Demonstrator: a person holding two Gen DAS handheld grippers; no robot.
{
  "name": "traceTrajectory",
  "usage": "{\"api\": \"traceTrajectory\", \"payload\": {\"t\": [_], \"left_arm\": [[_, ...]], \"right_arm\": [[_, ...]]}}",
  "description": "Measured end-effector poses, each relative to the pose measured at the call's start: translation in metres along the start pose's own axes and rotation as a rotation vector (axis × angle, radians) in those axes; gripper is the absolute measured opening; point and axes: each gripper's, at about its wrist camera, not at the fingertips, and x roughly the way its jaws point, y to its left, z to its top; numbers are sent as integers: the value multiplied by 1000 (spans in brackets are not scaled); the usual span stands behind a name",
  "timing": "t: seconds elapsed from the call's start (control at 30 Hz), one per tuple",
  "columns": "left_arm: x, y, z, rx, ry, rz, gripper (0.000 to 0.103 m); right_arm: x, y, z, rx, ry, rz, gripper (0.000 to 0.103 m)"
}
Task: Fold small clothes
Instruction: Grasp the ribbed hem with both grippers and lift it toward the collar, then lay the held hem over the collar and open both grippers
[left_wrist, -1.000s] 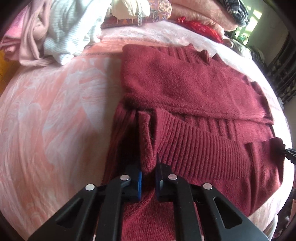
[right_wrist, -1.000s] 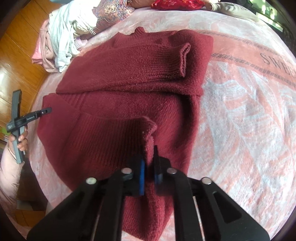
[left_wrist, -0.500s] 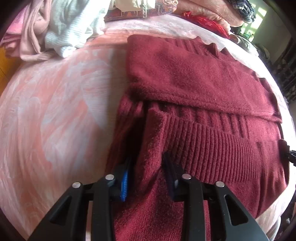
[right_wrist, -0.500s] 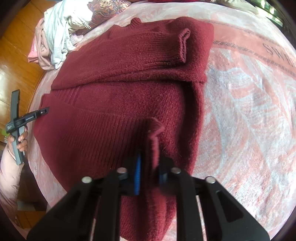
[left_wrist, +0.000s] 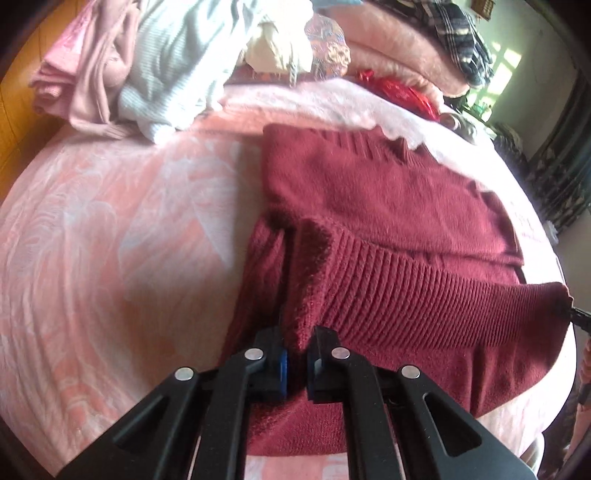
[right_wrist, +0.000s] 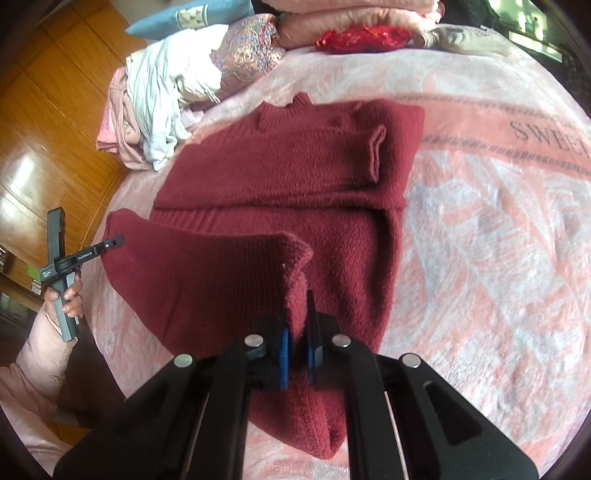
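Observation:
A dark red knit sweater (left_wrist: 388, 192) lies on the pink bed with its sleeves folded across the chest. My left gripper (left_wrist: 297, 343) has its jaws closing onto the left corner of the ribbed hem (left_wrist: 424, 291), and its pads press the knit. The hem hangs stretched in the air over to my right gripper (left_wrist: 576, 314) at the picture's right edge. In the right wrist view my right gripper (right_wrist: 297, 332) is shut on the other hem corner, raised above the sweater (right_wrist: 295, 177). My left gripper (right_wrist: 110, 245) shows there at the far left, held by a hand (right_wrist: 68, 295).
A heap of pale clothes (left_wrist: 166, 66) lies at the far left of the bed, also seen as the pale clothes heap (right_wrist: 162, 96). Folded pink blankets (left_wrist: 388, 48) and a red cushion (right_wrist: 362, 37) line the far edge. Wooden floor (right_wrist: 44, 129) lies beyond the bed's left side.
Both grippers have risen, lifting the hem off the bed and stretching it between them. The left jaws stood apart around the hem half a second ago and have come together on it.

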Motion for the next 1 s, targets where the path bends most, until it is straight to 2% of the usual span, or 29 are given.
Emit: {"api": "traceTrajectory", "payload": {"t": [0.27,0.53,1.0], "left_arm": [[-2,-4,13,-25,-16,-6,6],[-25,-16,44,-3,-116,-27,6],[-3,-21,98,-10,-140,1,6]], "right_arm": [[3,0,19,33,-18,-7,6],[-15,1,49,33,-95,-6,6],[-2,-15,110,73,-96,-58,6]]}}
